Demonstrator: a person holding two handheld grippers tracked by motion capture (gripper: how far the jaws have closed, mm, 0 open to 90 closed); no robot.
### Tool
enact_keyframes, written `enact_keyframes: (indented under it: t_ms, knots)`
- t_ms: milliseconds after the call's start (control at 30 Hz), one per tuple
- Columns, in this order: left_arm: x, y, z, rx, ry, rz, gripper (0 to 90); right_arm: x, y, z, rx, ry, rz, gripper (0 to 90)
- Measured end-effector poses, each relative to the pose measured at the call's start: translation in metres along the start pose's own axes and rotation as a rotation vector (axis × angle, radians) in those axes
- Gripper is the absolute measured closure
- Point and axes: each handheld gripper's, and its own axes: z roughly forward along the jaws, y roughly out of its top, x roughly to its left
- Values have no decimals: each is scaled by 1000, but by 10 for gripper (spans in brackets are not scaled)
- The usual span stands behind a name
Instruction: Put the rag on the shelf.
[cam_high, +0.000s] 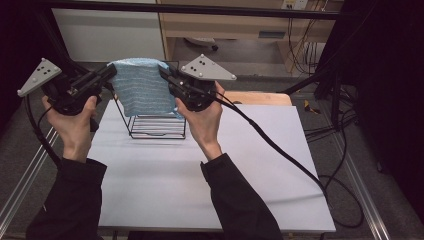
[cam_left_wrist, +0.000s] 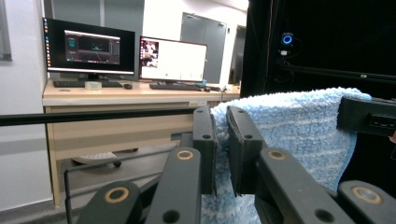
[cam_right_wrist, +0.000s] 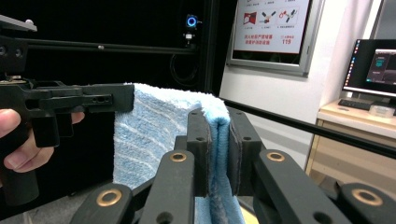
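The 2 grippers hold a blue towel (cam_high: 143, 90) up over the wire rack (cam_high: 157, 126), the left gripper (cam_left_wrist: 221, 140) clamped on one top corner and the right gripper (cam_right_wrist: 219, 144) on the other. The step looks like draping it on the rack; next, lowering evenly. Its top edge runs level, side to side; the cloth hangs straight down.

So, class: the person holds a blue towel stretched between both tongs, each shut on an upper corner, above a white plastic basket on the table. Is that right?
Not quite. The towel is held by the left tongs and right tongs as stated, but below it stands a black wire rack, not a white plastic basket; the high view shows it on the table.
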Motion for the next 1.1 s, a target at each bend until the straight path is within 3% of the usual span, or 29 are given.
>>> enact_keyframes:
  t_ms: [767,1100]
  knots:
    - [17,43,11,-82,41,-20,821,-6,46,32,-49,-19,-62,816]
    - [26,51,16,-113,59,-32,821,-8,58,46,-60,-23,-86,816]
